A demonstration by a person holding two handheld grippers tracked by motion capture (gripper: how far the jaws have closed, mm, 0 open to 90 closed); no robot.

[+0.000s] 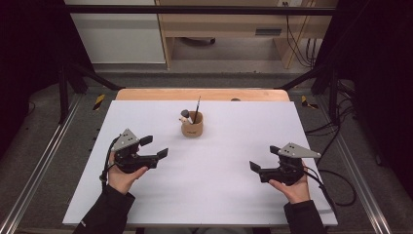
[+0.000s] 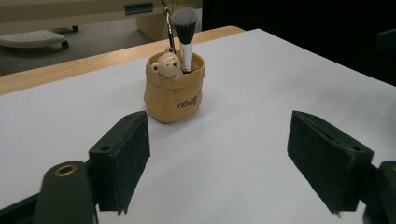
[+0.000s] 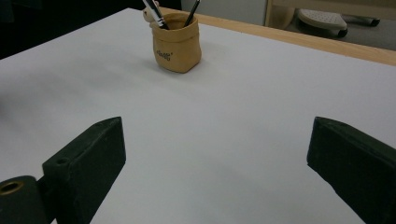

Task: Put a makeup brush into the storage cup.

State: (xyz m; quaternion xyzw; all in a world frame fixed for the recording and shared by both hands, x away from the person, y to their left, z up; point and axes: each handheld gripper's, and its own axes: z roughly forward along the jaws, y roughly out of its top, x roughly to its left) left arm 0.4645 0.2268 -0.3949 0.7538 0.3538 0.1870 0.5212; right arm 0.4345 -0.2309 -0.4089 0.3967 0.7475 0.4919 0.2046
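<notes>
A tan pouch-shaped holder (image 1: 192,127) with a small bear figure stands on the white tabletop (image 1: 219,195), back of centre. It holds a fluffy makeup brush (image 2: 185,28) and a thin dark-handled brush (image 1: 197,107). My left gripper (image 1: 155,146) is at the left of the table, held in a hand, its jaws open and empty. In the left gripper view (image 2: 219,135) the holder (image 2: 173,93) sits just beyond the jaws. My right gripper (image 1: 264,158) is open and empty at the right, and in its own view (image 3: 217,140) the holder (image 3: 176,44) is far ahead.
A wooden strip (image 1: 202,94) borders the table's far edge. Black frame posts (image 1: 65,83) and metal rails (image 1: 34,170) flank the table, and cables (image 1: 336,185) trail at the right. A desk and a wheeled base (image 2: 32,38) stand on the floor behind.
</notes>
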